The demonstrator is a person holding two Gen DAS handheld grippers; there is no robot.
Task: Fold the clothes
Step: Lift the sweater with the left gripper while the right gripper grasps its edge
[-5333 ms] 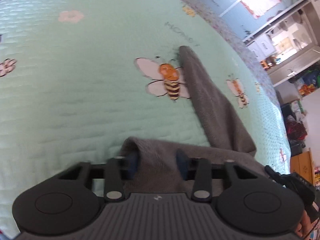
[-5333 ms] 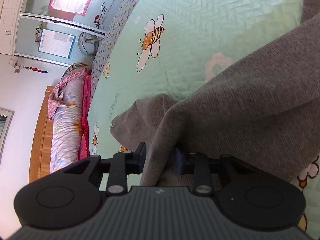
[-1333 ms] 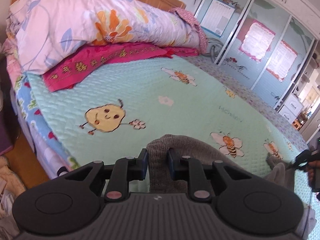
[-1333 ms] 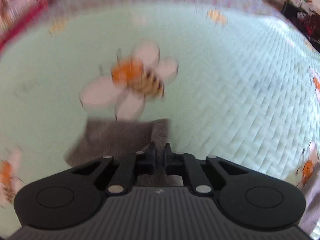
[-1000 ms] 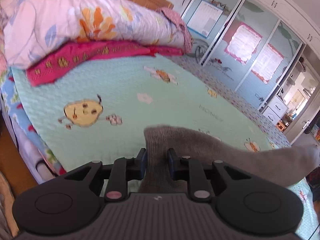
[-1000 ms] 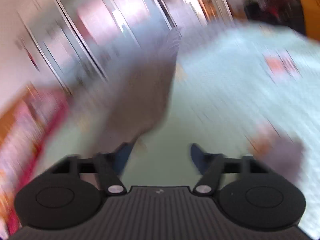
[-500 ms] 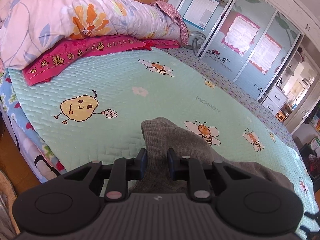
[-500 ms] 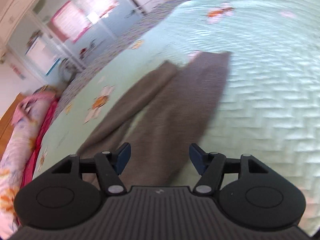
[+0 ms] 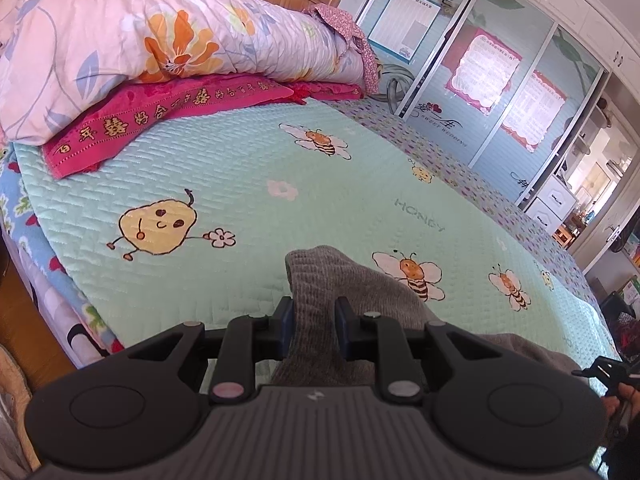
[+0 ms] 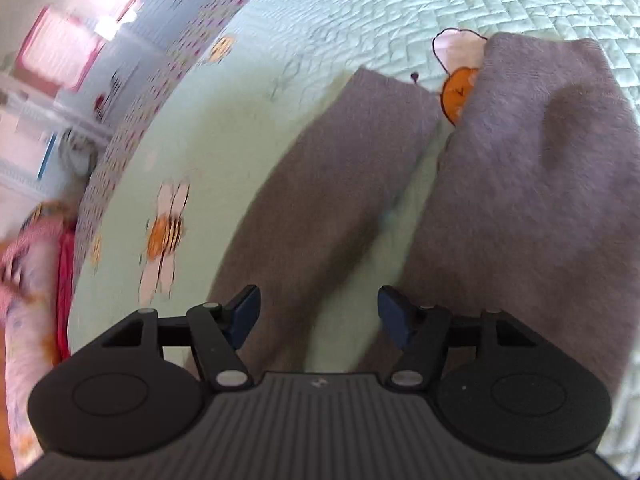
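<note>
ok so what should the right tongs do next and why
Probably lower the open right tongs and close them on the grey knit trousers below. They hold nothing, while the left tongs grip one bunched corner over the green quilted bedspread.

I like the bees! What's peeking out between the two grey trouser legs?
In the right wrist view, a strip of green bedspread and a half-hidden bee picture lie between the grey trouser legs.

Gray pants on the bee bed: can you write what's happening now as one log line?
left gripper: shut on gray pants | right gripper: open above pants | pants: two legs flat on bee quilt
</note>
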